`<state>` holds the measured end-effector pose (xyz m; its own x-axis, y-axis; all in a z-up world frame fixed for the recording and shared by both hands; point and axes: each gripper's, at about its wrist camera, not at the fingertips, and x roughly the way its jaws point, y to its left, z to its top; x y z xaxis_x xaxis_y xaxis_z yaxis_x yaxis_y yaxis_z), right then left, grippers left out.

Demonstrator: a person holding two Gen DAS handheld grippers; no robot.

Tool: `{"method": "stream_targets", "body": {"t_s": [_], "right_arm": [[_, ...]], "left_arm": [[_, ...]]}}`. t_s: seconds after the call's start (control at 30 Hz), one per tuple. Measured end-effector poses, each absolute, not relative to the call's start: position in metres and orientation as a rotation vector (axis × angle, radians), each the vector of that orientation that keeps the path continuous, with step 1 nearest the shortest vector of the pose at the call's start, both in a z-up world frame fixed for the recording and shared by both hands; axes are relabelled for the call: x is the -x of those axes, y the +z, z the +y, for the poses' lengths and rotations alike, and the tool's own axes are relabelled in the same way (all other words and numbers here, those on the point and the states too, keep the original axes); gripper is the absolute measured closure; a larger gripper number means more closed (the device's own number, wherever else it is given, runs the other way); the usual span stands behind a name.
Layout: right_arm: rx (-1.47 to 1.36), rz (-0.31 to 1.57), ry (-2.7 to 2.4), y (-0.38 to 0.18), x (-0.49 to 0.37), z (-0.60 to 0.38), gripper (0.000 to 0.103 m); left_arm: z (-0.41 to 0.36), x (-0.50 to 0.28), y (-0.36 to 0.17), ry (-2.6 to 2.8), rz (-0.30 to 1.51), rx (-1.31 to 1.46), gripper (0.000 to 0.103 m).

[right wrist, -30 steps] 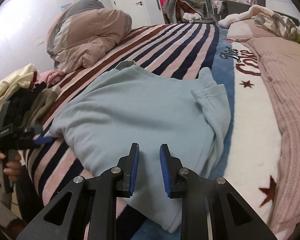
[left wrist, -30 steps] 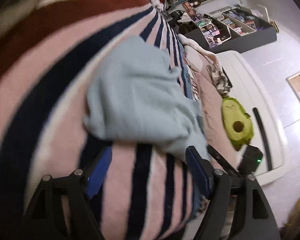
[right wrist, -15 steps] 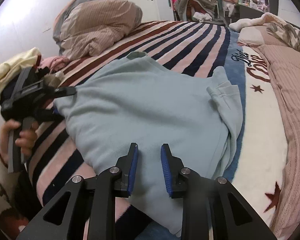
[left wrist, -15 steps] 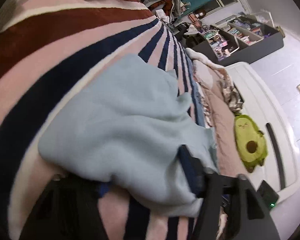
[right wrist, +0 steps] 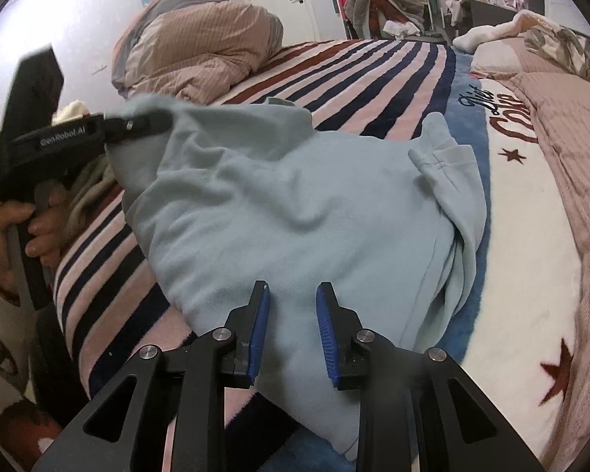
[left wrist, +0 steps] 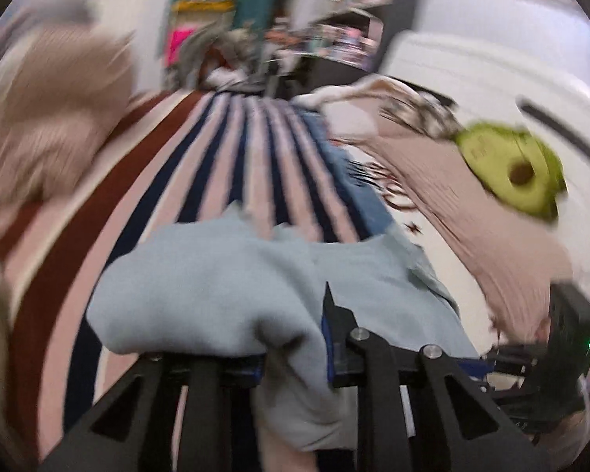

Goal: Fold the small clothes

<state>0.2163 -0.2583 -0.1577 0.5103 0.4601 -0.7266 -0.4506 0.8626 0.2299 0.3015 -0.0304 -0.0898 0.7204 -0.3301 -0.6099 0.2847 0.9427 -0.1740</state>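
A light blue sweatshirt (right wrist: 295,204) lies spread on the striped blanket (right wrist: 373,70) of a bed. My left gripper (right wrist: 153,122), held by a person's hand (right wrist: 15,228), has the sweatshirt's far left corner raised off the blanket. In the blurred left wrist view its jaws are closing, with a bunch of the sweatshirt (left wrist: 216,283) squeezed between them at the left gripper (left wrist: 291,338). My right gripper (right wrist: 291,314) sits at the near hem, jaws narrow, and blue cloth fills the gap between the pads. A folded sleeve (right wrist: 448,157) rests on the garment's right side.
A heaped beige duvet (right wrist: 200,43) lies at the bed's far left. A pink knit blanket (right wrist: 562,126) covers the right side. An avocado plush (left wrist: 511,169) sits by the white headboard. A pile of clothes (right wrist: 74,110) lies behind the left gripper.
The left gripper closed on the sweatshirt's corner, rolled and lifted it up off the blanket. The right gripper stayed in place at the hem.
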Motion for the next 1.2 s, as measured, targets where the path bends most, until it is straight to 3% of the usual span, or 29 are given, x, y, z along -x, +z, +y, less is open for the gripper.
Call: {"method": "stream_targets", "body": {"t_s": [0.17, 0.37, 0.47, 0.53, 0.6, 0.67, 0.9, 1.13, 1.2], "right_arm": [[-0.063, 0.826, 0.533, -0.146, -0.203, -0.282, 0.083], [-0.089, 0.755, 0.379, -0.126, -0.180, -0.335, 0.080], [-0.104, 0.741, 0.328, -0.120, -0.173, -0.356, 0.080], [-0.113, 0.735, 0.298, -0.118, -0.168, -0.366, 0.080], [-0.118, 0.732, 0.289, -0.116, -0.168, -0.371, 0.080], [-0.121, 0.724, 0.284, -0.113, -0.168, -0.371, 0.080], [-0.093, 0.678, 0.337, -0.096, -0.177, -0.350, 0.080], [-0.001, 0.568, 0.443, -0.062, -0.198, -0.288, 0.080], [0.043, 0.549, 0.470, -0.055, -0.206, -0.271, 0.086]], "left_arm": [[-0.110, -0.297, -0.083, -0.514, 0.681, -0.118, 0.087], [-0.185, -0.284, -0.115, -0.676, 0.767, -0.257, 0.087], [-0.195, -0.277, -0.135, -0.673, 0.807, -0.289, 0.082], [-0.192, -0.275, -0.139, -0.687, 0.820, -0.263, 0.072], [-0.188, -0.270, -0.132, -0.728, 0.818, -0.238, 0.054], [-0.181, -0.260, -0.122, -0.775, 0.811, -0.206, 0.045], [-0.101, -0.241, -0.082, -0.642, 0.719, -0.113, 0.042], [-0.021, -0.250, -0.081, -0.461, 0.682, -0.031, 0.042], [-0.009, -0.253, -0.084, -0.449, 0.678, -0.007, 0.042]]}}
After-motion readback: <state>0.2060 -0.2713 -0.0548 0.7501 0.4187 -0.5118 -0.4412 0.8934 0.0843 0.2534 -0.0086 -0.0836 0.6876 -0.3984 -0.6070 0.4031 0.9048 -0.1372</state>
